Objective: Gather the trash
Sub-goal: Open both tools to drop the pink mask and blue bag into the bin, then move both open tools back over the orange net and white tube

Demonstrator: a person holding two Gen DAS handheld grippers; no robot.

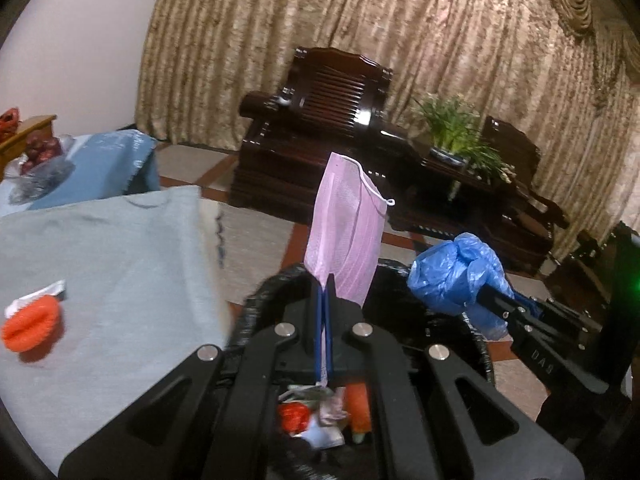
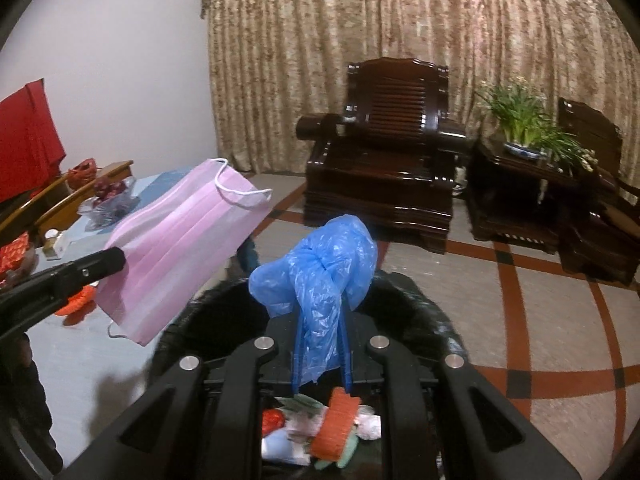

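**Both loads hang over the bin mouth**

Nearest, at six o'clock in both wrist views, the black-lined trash bin [image 2: 420,300] lies open beneath the fingers, with wrappers and an orange scrap already inside. The left gripper [image 1: 325,280] has its fingers pressed together on the lower edge of the pink face mask [image 1: 346,236], whose long axis stands up toward twelve o'clock. At three o'clock from it, the right gripper [image 2: 320,312] pinches the crumpled blue plastic bag [image 2: 320,264], also above the rim. The drop is straight down for both; I judge neither hand has further to travel. At nine o'clock, on the grey tablecloth [image 1: 120,260], an orange ribbed scrap [image 1: 30,326] waits, nearer the left hand.
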